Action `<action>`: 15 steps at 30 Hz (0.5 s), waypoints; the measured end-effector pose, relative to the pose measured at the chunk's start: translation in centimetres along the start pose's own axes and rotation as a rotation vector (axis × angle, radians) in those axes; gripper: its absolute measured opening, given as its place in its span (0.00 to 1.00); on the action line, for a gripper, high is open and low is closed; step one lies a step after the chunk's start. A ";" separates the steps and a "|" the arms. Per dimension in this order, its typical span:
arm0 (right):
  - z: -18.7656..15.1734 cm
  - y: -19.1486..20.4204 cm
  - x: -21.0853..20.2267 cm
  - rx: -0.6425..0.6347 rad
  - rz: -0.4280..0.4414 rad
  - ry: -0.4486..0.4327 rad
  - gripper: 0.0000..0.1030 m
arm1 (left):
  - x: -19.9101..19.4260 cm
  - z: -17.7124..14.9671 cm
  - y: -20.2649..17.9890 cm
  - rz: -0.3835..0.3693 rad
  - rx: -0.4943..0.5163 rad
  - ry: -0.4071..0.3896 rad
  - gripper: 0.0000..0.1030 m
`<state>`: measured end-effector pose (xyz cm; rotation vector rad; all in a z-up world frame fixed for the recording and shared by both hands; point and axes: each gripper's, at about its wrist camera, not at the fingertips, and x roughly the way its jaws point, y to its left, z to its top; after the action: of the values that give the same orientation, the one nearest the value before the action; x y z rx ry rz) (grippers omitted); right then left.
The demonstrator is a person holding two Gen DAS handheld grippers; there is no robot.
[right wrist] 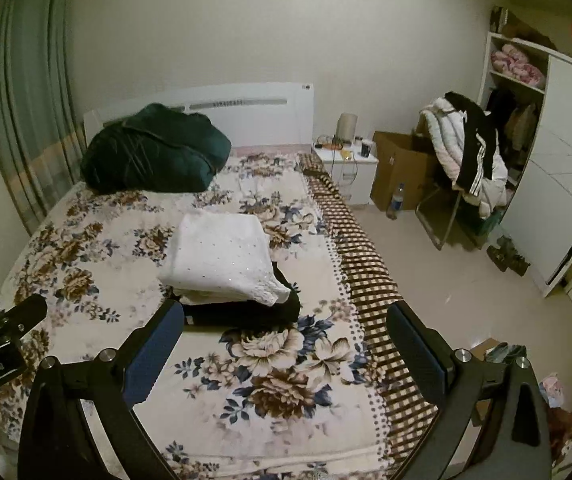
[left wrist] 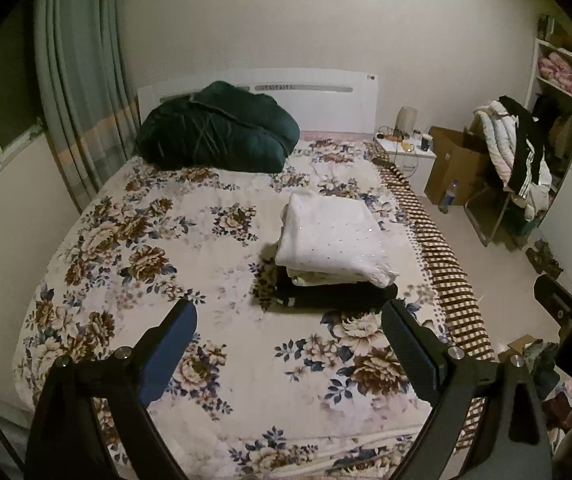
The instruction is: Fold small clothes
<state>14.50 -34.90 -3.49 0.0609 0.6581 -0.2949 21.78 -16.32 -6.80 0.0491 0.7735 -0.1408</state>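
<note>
- The bed (left wrist: 213,264) filled most of what I saw through both cameras: a broad mattress under a soft, slightly rumpled floral cover, brown and blue blooms on cream, with a brown-and-cream checked edge (left wrist: 442,264) running down its right side.
- Against the smooth white headboard (left wrist: 318,100) sat a big, puffy dark green bundle (left wrist: 217,132), quilted and creased, slumped into a rounded heap.
- To the right stood a white wardrobe (right wrist: 542,184) with open shelves, and near it a chair draped with a padded white jacket and a black garment (right wrist: 474,156); a brown cardboard box (right wrist: 402,168) sat between the chair and the small white nightstand (right wrist: 350,168).
- The stack of folded clothes (left wrist: 334,248) lay on the bed's right half, near the checked edge: a white, finely dotted knit piece on top, squared off with a scalloped corner hanging over, cream layers beneath it, and a flat black piece at the bottom.
- My left gripper (left wrist: 286,344) hung above the cover short of the stack, its fingers spread wide and empty, ribbed dark pads facing each other.
- My right gripper (right wrist: 286,344) was likewise splayed apart with nothing between its pads, just in front of the black bottom layer.
</note>
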 end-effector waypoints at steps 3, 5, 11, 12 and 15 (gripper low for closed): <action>-0.8 -0.6 -3.4 0.006 0.001 -0.020 1.00 | -2.3 -0.6 -0.1 0.004 -0.002 -0.017 0.92; -1.1 -0.8 -5.0 0.009 0.008 -0.027 1.00 | -3.7 -0.9 -0.2 0.013 0.000 -0.030 0.92; -1.8 -1.6 -9.4 -0.004 0.041 -0.041 1.00 | -6.8 -1.7 -0.5 0.036 -0.029 -0.067 0.92; -1.8 -1.7 -9.9 -0.009 0.049 -0.045 1.00 | -7.1 -1.8 -0.6 0.037 -0.032 -0.075 0.92; -1.9 -2.1 -11.0 -0.018 0.055 -0.055 1.00 | -7.5 -2.0 -0.7 0.048 -0.040 -0.081 1.00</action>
<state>4.51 -33.89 1.77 0.0536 0.6032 -0.2368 14.93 -16.04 -2.98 0.0245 0.6932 -0.0810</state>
